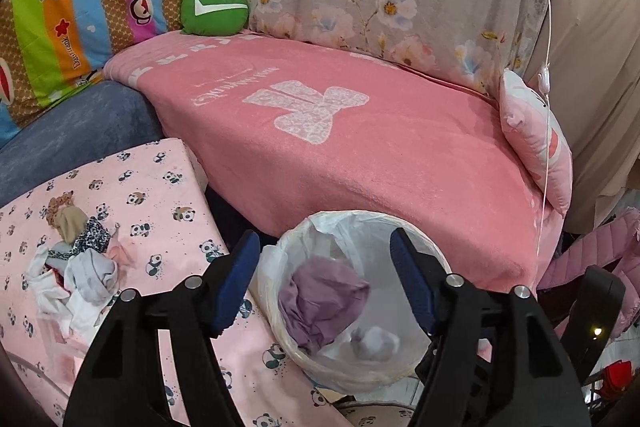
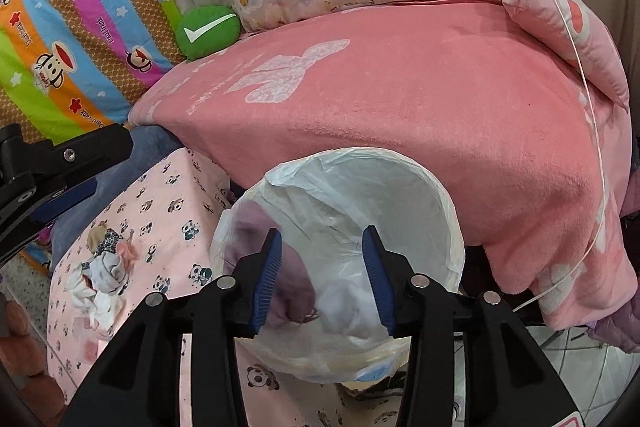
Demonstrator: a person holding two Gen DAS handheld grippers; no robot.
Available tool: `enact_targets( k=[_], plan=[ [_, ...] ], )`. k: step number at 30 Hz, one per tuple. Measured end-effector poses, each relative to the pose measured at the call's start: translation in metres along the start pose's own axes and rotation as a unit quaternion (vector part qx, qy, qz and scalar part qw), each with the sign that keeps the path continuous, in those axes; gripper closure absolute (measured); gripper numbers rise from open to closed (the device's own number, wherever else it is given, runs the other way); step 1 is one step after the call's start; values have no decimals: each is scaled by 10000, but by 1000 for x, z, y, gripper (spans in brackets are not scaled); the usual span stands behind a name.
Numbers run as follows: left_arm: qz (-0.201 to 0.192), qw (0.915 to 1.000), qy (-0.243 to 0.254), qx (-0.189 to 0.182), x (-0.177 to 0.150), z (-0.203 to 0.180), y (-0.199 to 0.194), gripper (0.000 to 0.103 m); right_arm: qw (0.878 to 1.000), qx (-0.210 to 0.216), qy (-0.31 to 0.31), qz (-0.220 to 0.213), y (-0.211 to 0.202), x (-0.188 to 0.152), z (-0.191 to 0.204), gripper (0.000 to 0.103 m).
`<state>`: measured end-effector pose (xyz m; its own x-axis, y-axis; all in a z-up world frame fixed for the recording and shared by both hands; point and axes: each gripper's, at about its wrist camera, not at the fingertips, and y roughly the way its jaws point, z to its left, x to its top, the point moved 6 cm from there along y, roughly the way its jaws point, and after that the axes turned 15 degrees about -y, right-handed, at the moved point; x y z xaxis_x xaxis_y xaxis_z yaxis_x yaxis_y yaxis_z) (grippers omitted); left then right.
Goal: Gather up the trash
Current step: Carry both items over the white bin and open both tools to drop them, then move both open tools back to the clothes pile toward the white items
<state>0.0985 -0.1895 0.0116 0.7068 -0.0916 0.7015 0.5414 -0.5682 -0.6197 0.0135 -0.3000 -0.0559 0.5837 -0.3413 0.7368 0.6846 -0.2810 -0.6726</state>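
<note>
Both grippers, left [image 1: 322,281] and right [image 2: 322,279], hang open and empty right over the bin [image 1: 280,301]. Inside sit one purple wad [image 1: 320,301] and one white wad [image 1: 376,345], directly below the jaws.

The mouth of the bin [image 1: 352,303] lies open, its plastic liner [image 2: 344,211] folded over the rim. Purple cloth [image 1: 320,303] fills its 9 o'clock side; white paper [image 1: 376,343] sits low at 5. The pink sofa cushion [image 1: 360,155] crowds the rim at 12, the panda sheet [image 1: 168,203] at 9. A thin cord [image 1: 546,147] hangs at 2.
</note>
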Motion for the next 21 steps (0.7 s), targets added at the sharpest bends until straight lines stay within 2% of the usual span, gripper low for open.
enact_targets(
  k=[9,21],
  plan=[
    [-65,9997,-77,238,3,21,-6,37,10000,58,-48,-3,-7,1,13,55],
    [-182,9970,-492,572,1,68,-29,37,9988,276,-389,-89,-24,4,57,54]
  ],
)
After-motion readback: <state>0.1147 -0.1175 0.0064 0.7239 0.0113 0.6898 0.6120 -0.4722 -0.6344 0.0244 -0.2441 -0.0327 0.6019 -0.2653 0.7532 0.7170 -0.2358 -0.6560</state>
